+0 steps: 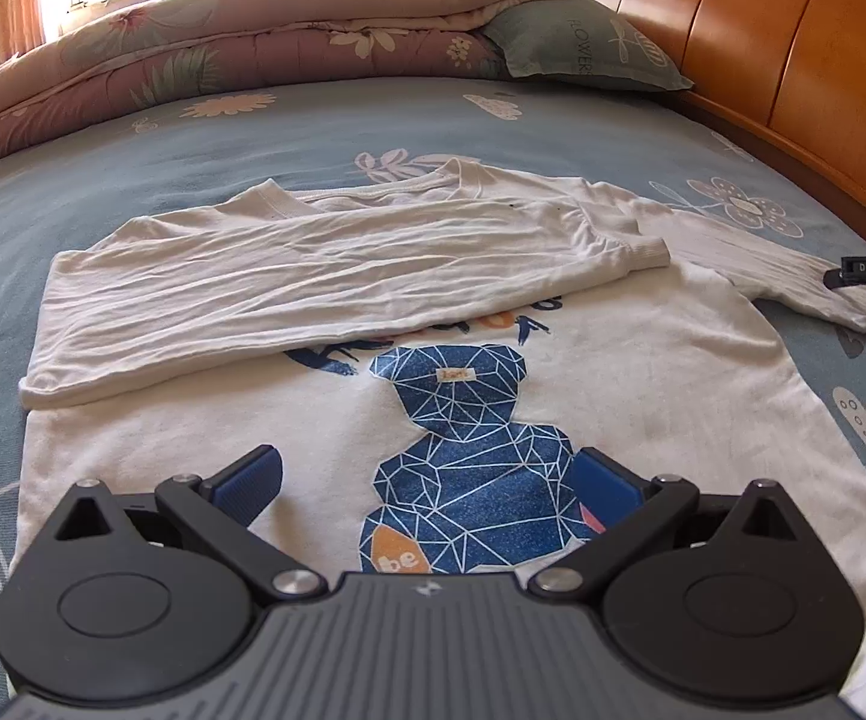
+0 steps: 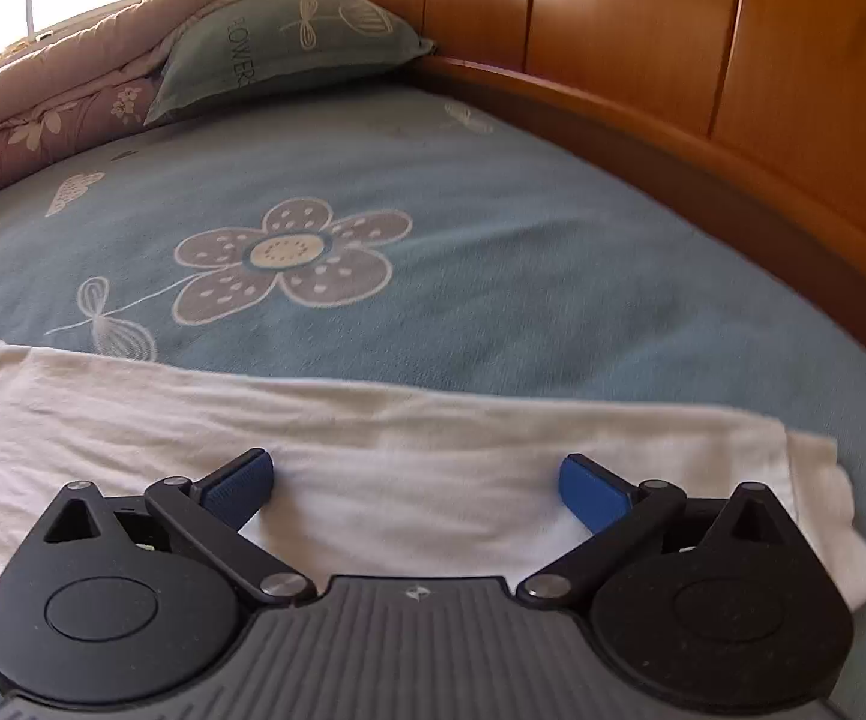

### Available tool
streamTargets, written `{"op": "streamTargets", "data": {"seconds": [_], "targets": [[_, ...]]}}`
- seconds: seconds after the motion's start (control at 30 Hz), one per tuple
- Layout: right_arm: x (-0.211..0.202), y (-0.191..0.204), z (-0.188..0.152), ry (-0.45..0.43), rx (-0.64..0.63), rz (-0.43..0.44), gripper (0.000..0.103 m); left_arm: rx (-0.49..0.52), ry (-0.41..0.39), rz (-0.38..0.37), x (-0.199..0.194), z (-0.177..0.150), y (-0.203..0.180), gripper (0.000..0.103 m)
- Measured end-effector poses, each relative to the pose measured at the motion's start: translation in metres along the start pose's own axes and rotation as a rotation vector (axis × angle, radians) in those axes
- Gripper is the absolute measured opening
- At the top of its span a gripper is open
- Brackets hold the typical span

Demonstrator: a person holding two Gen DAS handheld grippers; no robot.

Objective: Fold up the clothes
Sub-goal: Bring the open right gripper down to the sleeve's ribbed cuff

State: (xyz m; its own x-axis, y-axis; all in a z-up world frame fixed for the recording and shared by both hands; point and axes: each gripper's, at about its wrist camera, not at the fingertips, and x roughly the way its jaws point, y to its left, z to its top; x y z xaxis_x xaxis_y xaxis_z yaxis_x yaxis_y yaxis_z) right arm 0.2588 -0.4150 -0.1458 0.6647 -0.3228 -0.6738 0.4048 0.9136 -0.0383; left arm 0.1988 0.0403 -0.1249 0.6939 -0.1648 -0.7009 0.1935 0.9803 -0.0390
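White long-sleeved shirt half folded on a blue flowered bed, both grippers poised with jaws spread and empty.

Left wrist view: the shirt (image 1: 643,372) lies mid-bed, bear print up, one side and sleeve already folded across the chest; the left gripper (image 1: 426,480) hovers over the hem. Right wrist view: the right gripper (image 2: 414,480) sits just above the outstretched sleeve (image 2: 372,438) near the headboard-side edge. Likely next: pinch that sleeve and carry it inward.
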Motion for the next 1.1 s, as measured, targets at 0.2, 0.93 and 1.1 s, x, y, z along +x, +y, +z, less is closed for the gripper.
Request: {"op": "streamTargets", "data": {"seconds": [0.2, 0.93, 1.1], "targets": [[0.021, -0.015, 0.024, 0.022, 0.008, 0.027, 0.103, 0.011, 0.001, -0.001, 0.002, 0.000, -0.004, 0.102], [-0.088, -0.040, -0.024, 0.002, 0.047, 0.250, 0.103, 0.003, -0.018, 0.000, -0.005, -0.002, -0.004, 0.102], [-0.068, -0.030, -0.023, 0.037, 0.157, 0.427, 0.103, 0.010, -0.009, -0.004, -0.003, -0.002, -0.005, 0.102]]}}
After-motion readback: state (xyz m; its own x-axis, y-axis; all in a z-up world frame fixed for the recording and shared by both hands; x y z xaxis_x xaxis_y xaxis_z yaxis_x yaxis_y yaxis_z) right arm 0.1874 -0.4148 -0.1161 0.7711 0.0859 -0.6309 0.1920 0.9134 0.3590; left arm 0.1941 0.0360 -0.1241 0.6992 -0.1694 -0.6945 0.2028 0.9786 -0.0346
